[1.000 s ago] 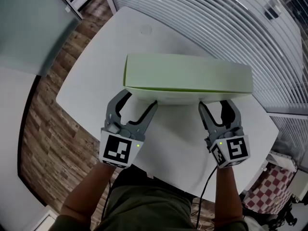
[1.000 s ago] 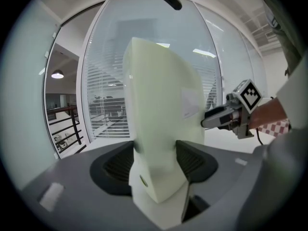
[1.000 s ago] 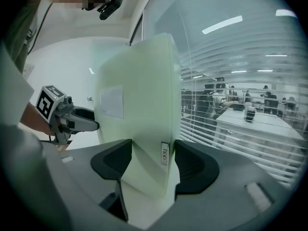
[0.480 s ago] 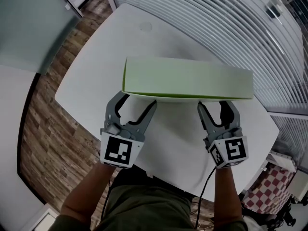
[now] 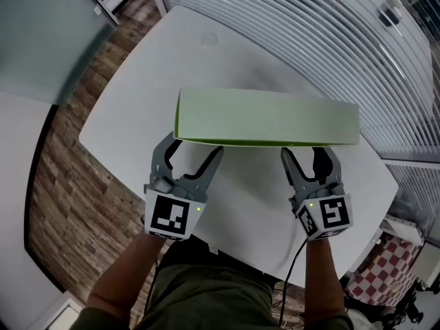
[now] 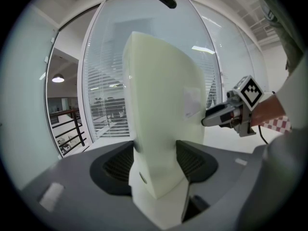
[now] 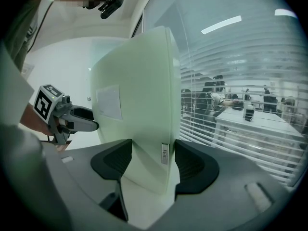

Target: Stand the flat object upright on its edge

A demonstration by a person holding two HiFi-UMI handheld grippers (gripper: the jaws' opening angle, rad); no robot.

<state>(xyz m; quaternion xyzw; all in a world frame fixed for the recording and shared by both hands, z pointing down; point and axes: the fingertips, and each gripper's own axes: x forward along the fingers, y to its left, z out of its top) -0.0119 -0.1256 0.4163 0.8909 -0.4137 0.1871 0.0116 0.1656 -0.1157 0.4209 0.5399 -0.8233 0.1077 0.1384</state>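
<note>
Where the head view looks down, count one flat object [image 5: 268, 119], one white surface [image 5: 172, 60] and two tools: the left tool [image 5: 195, 146] and the right tool [image 5: 307, 152]. The pale green object sits directly ahead of both tools, its near long edge between their jaws. Each tool is clenched on it, pads against both sides. Only the right tool view shows a white label [image 7: 109, 101] on the object; only the head view shows its full length.

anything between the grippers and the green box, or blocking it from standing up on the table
Nothing visible. The left gripper and right gripper both clamp the near edge of the green box, and the table around it shows no obstacle.
</note>
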